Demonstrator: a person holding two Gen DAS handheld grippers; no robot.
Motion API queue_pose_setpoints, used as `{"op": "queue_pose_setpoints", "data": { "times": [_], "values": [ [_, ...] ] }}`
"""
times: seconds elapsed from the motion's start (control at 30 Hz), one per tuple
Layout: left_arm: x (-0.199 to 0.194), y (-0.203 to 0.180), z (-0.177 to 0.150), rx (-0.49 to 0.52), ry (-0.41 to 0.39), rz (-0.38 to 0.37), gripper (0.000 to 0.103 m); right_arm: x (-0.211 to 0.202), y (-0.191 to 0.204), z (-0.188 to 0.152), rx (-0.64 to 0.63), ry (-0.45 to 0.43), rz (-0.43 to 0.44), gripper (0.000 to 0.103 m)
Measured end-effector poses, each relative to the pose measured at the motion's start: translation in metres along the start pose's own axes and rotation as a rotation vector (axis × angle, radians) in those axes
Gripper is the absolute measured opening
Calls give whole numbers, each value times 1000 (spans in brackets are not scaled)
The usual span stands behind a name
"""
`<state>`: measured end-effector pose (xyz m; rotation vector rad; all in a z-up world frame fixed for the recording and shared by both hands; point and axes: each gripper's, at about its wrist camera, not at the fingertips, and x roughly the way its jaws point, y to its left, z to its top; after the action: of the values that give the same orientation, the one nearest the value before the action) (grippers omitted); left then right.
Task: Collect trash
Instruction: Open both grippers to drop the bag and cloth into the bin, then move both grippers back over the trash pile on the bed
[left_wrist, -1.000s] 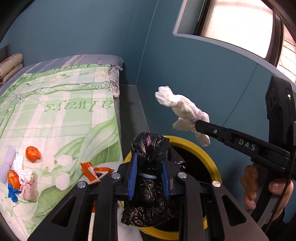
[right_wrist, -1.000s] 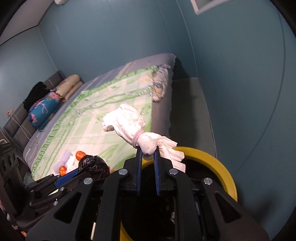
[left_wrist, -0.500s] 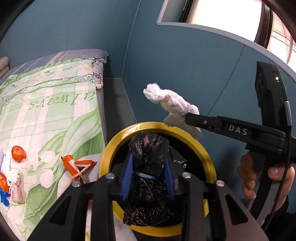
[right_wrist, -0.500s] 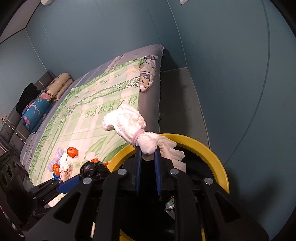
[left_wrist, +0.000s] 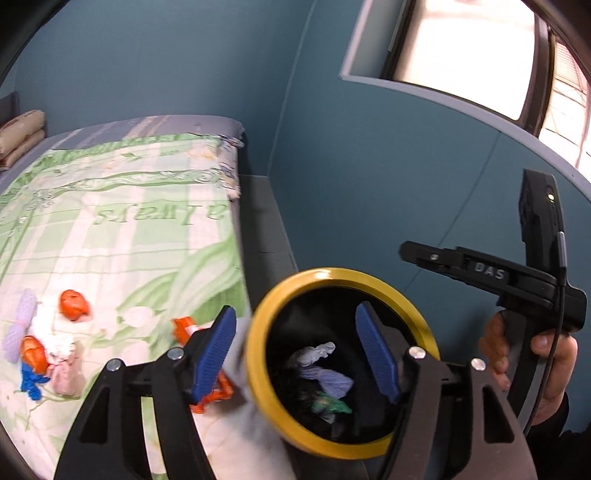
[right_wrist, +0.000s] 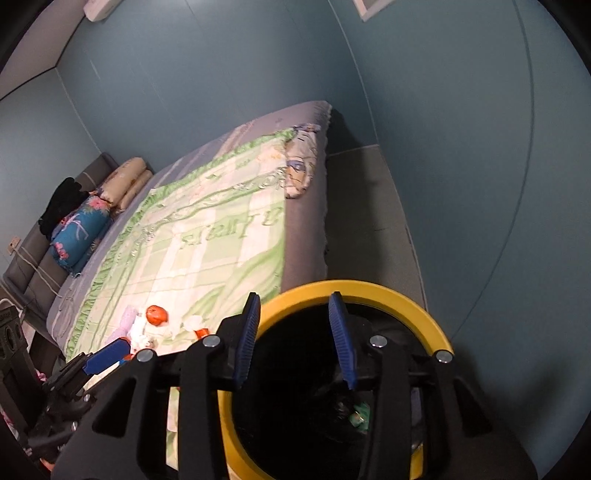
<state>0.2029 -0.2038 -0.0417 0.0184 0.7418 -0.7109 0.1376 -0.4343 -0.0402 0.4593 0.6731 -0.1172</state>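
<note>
A black bin with a yellow rim (left_wrist: 295, 288) stands beside the bed; it also shows in the right wrist view (right_wrist: 369, 286). My left gripper (left_wrist: 295, 347) is open and empty above the bin's mouth. My right gripper (right_wrist: 293, 328) is open and empty over the bin too. Inside the bin lie a white tied bundle (left_wrist: 321, 365) and a green scrap (left_wrist: 328, 404). More trash lies on the bed: an orange ball (left_wrist: 74, 304), an orange wrapper (left_wrist: 184, 326), and a pile of white, pink, orange and blue bits (left_wrist: 44, 358).
The bed with a green and white quilt (left_wrist: 122, 229) lies to the left of the bin. A teal wall (left_wrist: 369, 166) rises close behind it, with a window at the top right. A grey floor strip (right_wrist: 365, 206) runs between bed and wall.
My left gripper opened and let go of the black bag. My right gripper opened and let go of the white bundle, which now lies in the bin.
</note>
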Motion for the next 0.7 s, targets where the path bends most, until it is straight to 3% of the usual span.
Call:
{"op": "queue_pose_setpoints", "data": {
  "times": [0.27,0.7],
  "values": [
    [-46,40,5,-59,-78,104,70,-12,44,8,-99,-68,62,47],
    [-118,95,5,-145,-179,270,81,-10,130,14,-247,-80,194,61]
  ]
}}
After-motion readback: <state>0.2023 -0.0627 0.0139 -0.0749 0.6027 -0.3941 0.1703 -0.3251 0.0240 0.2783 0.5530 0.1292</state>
